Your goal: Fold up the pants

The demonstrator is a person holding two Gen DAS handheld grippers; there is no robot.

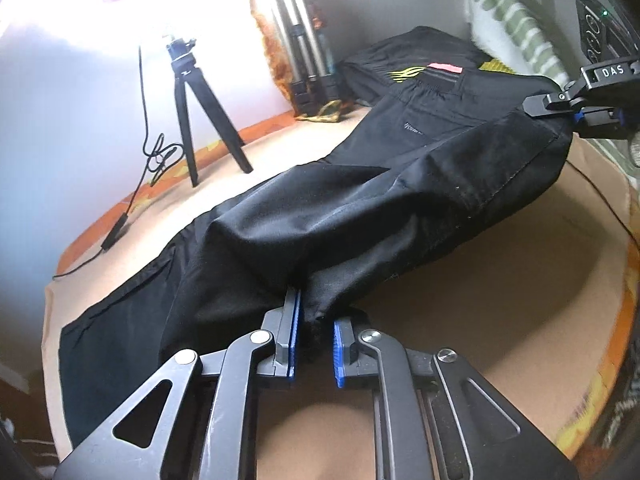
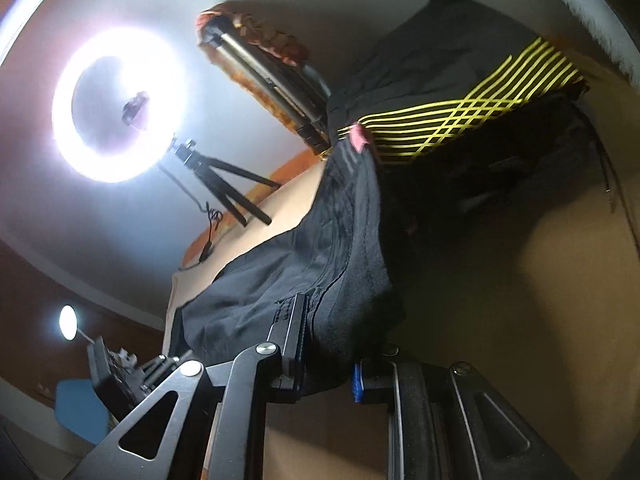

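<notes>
The pants [image 1: 360, 200] lie lengthwise on the cardboard-topped table [image 1: 500, 300], the long axis running straight ahead of the left gripper [image 1: 314, 344] and away toward the right gripper [image 1: 560, 110], which shows at the far upper right of the left wrist view. The left gripper is clenched on a bunched fold of black cloth, probably the hem end of a leg; the blue pads [image 1: 295, 320] press the cloth from both sides. The right gripper [image 2: 326, 364] is likewise clamped on fabric at what looks like the waist side — a raised fold rises directly ahead of it. One leg lies flat on the table to the left of the left gripper; the held layer is lifted above it, sagging between the two grips. Judgement: the coming fold turns on this axis — both grips sit at opposite ends of one lifted edge, and each is nearer its own end, so they must travel sideways together to lay leg on leg.
</notes>
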